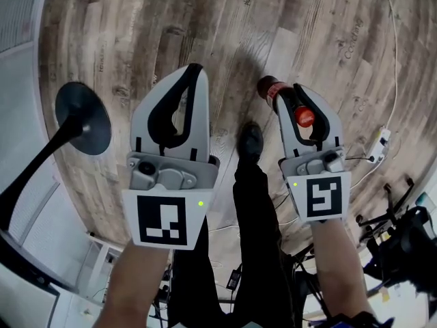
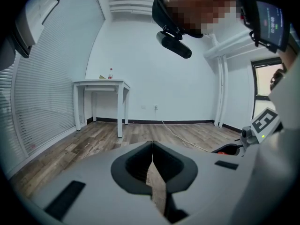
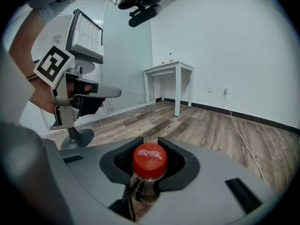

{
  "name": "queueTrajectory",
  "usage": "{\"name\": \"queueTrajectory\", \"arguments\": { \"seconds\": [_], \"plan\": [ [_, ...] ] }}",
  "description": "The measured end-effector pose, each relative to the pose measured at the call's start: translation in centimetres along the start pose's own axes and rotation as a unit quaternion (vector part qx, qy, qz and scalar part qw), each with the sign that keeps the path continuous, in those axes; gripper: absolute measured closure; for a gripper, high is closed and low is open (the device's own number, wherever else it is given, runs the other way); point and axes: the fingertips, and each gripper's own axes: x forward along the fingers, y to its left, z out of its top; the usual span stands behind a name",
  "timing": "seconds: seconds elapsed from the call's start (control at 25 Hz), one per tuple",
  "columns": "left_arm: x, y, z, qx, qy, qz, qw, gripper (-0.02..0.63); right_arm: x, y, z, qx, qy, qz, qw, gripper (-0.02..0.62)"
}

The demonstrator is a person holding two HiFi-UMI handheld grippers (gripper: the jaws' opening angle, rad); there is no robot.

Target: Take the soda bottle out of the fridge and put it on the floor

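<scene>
R gripper (image 3: 149,170) pinches soda bottle (image 3: 149,159) by neck, L gripper (image 2: 152,170) jaws pressed together; neck-only hold, it may swing, topple on floor (image 1: 136,39)

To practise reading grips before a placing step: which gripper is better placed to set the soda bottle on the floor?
Right. The right gripper is shut on the soda bottle near its red cap, above the wooden floor. The left gripper is shut and empty.

Grey left gripper (image 1: 194,70) and right gripper (image 1: 290,94) are showing black-and-white marker cubes (image 1: 164,221) at six o'clock; the person is wearing black trousers (image 1: 256,203).
</scene>
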Motion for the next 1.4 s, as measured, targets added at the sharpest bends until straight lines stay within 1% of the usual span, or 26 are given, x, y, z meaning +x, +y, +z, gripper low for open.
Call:
{"name": "queueTrajectory", "arguments": {
  "seconds": [0.4,0.56,0.68,0.88,1.2,1.4],
  "plan": [
    [0.0,0.5,-2.9,-0.003,0.004,0.000,1.0000,0.586,1.9,0.8,-4.0,-0.006,0.022,0.008,1.000,0.486],
    [-0.1,0.8,-3.9,-0.006,0.007,0.005,0.9999,0.586,2.5,1.1,-5.0,-0.013,0.025,0.015,0.999,0.486],
    [-0.4,0.7,-4.4,-0.011,0.010,0.007,0.9999,0.586,2.6,1.2,-5.5,-0.011,0.023,0.016,1.000,0.486],
    [-0.2,0.7,-5.2,-0.014,0.009,0.009,0.9998,0.586,2.9,1.4,-7.0,-0.012,0.034,0.018,0.999,0.488],
    [-0.2,1.6,-7.1,-0.010,0.023,0.021,0.9995,0.586,3.6,1.4,-9.9,-0.011,0.052,0.022,0.998,0.488],
    [0.0,1.5,-7.9,-0.010,0.026,0.022,0.9994,0.586,3.8,1.3,-11.4,-0.008,0.059,0.019,0.998,0.488]
  ]
}}
